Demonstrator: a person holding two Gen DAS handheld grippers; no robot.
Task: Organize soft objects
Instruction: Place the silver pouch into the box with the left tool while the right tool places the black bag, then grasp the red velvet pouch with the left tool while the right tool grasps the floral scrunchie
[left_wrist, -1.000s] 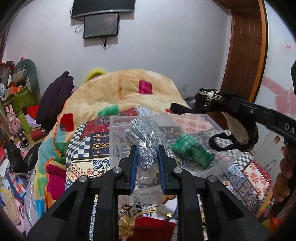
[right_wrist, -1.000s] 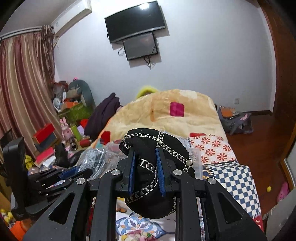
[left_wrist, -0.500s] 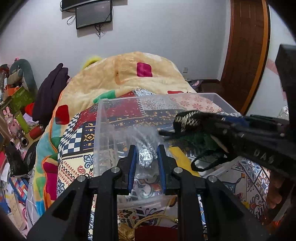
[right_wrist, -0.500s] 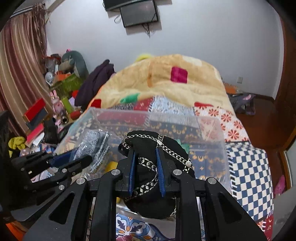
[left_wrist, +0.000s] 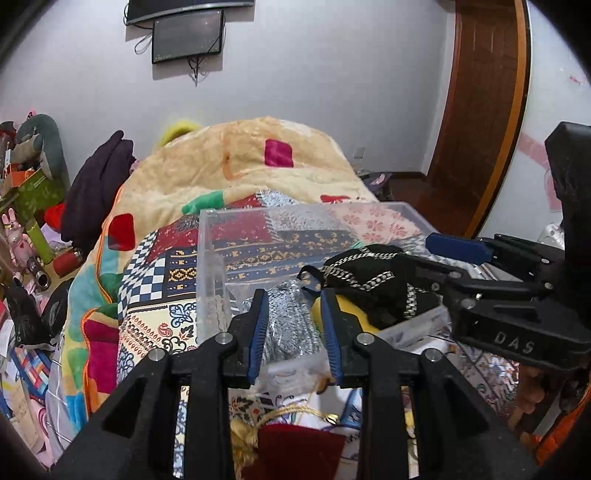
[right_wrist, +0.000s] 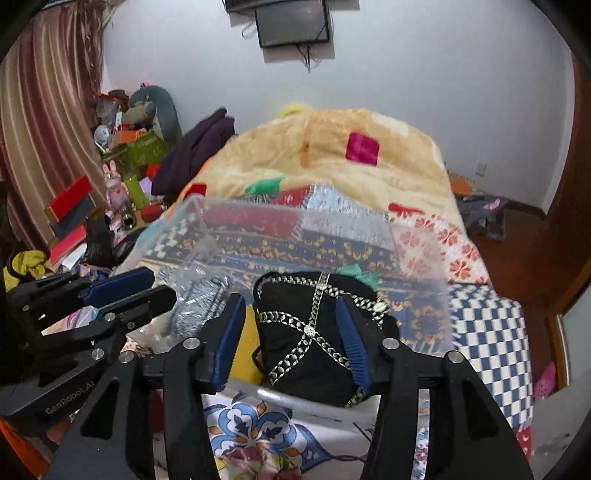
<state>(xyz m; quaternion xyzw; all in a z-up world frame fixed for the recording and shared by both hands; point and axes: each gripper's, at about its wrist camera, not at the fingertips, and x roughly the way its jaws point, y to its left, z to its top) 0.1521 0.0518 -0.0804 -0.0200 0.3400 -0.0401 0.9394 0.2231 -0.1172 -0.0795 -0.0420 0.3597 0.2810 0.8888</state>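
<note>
- The clear plastic box (left_wrist: 210, 266) sits on the patchwork quilt (left_wrist: 155, 317); its walls are thin, glossy and see-through, so the quilt's checks and flowers show through them.
- The left gripper (left_wrist: 294, 326) has its jaws spread apart, released; the silver-grey knitted bundle in a crinkly clear bag (left_wrist: 290, 325) lies between the blue ribbed pads inside the box, near its left wall; I cannot tell whether a pad touches it.
- The right gripper (right_wrist: 291, 345) is also released, jaws wide; the black fabric pouch (right_wrist: 306, 354) with silver braided trim lies between them, rounded and soft, in the box to the right of the bundle.
- A green knit piece (right_wrist: 356, 275) peeks out beyond the pouch; something yellow (left_wrist: 354, 314) lies under it.
- Near the camera lies a dark red velvet bag (left_wrist: 299, 454) with a gold cord.
</note>
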